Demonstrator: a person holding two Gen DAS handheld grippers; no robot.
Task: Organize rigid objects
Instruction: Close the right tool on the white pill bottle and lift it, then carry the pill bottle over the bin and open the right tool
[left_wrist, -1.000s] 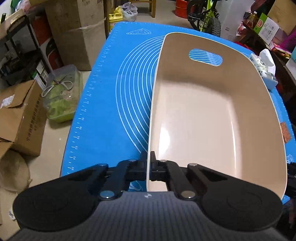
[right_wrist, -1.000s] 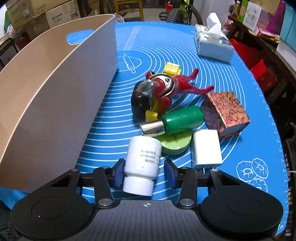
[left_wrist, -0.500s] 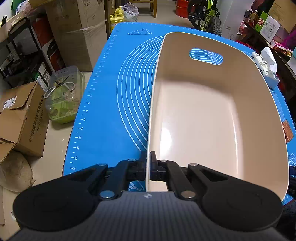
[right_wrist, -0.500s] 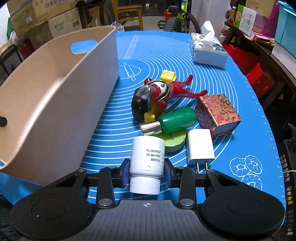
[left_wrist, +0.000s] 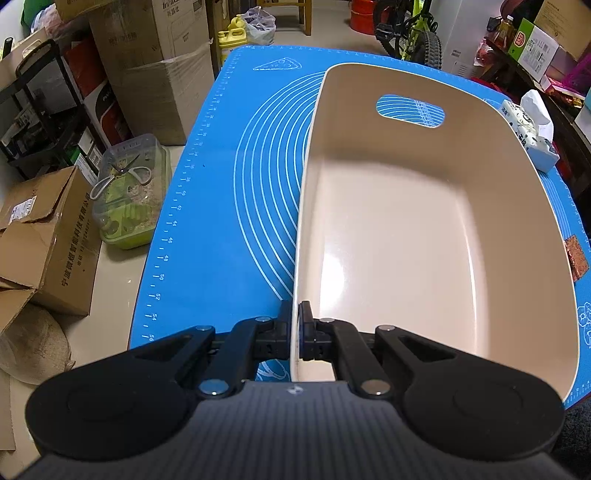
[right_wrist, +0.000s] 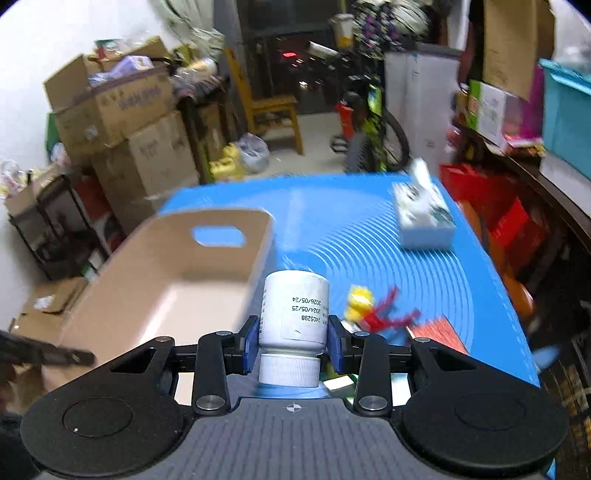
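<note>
A beige plastic bin (left_wrist: 406, 240) with a handle slot stands empty on the blue mat (left_wrist: 229, 206). My left gripper (left_wrist: 295, 332) is shut on the bin's near left rim. In the right wrist view my right gripper (right_wrist: 291, 338) is shut on a white pill bottle (right_wrist: 295, 314), cap toward me, and holds it in the air beside the bin (right_wrist: 159, 280), near its right wall. Behind the bottle lie a red and yellow toy figure (right_wrist: 373, 312) and a red patterned box (right_wrist: 436, 332), partly hidden.
A tissue box (right_wrist: 421, 218) stands at the mat's far right and also shows in the left wrist view (left_wrist: 528, 129). Cardboard boxes (left_wrist: 40, 236), a clear container (left_wrist: 129, 195) and a black rack are on the floor to the left. A bicycle and a chair stand beyond the table.
My right gripper closed on the white bottle, lifted it off the mat and tilted up toward the bin. The left gripper kept its hold on the bin's rim.
</note>
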